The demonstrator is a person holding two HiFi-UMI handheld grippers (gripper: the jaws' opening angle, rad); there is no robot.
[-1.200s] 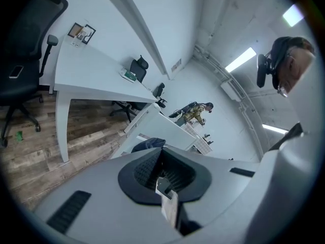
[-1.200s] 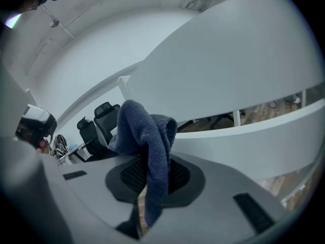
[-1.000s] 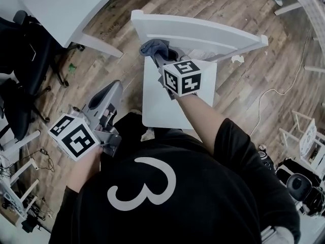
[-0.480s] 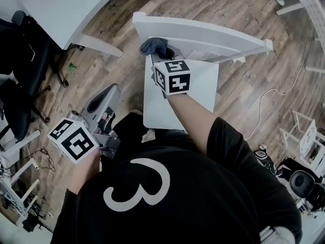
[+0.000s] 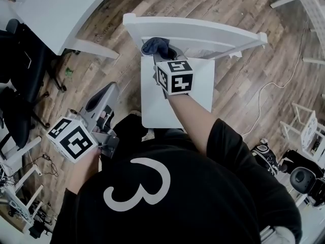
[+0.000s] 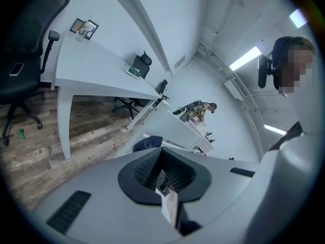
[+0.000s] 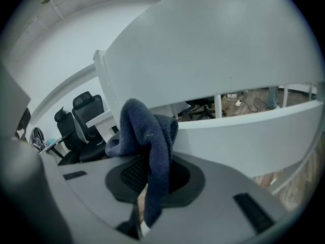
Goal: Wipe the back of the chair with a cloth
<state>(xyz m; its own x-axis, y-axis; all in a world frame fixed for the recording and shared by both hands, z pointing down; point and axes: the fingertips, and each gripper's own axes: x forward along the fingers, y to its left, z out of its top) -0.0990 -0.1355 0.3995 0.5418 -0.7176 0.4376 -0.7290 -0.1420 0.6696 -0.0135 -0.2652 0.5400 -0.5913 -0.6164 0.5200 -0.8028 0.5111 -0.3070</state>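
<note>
**Spotter:** What's the room like?

**Operator:** A wood floor [image 5: 244,70] with a white table [image 5: 56,9] at the upper left of my head view. The white chair stands straight ahead of me, top centre.

**Spotter:** And the cloth?

**Operator:** The cloth [image 5: 155,46] is dark blue, bunched at the left end of the chair's top rail [image 5: 203,34] and touching it. In the right gripper view it droops over the pads in a fold. I judge it soft, light and limp, so it will shape itself to the rail but could slide out under drag. The hold is on a gathered fold, which looks like the best place, with a wad left proud to do the rubbing.

**Spotter:** Which way does it lie?

**Operator:** The pinched tail runs back into the claw and the wad points away from me at the rail. The rail's long axis crosses the head view from left to right, dipping slightly at the right end, so I expect strokes to follow it.

**Spotter:** Grippers?

**Operator:** The right gripper [image 5: 163,59] is clenched on the cloth, above the seat [image 5: 200,93]. The left gripper [image 5: 108,91] hangs low at the left, well apart from the chair, its jaws closed with nothing between them.
</note>
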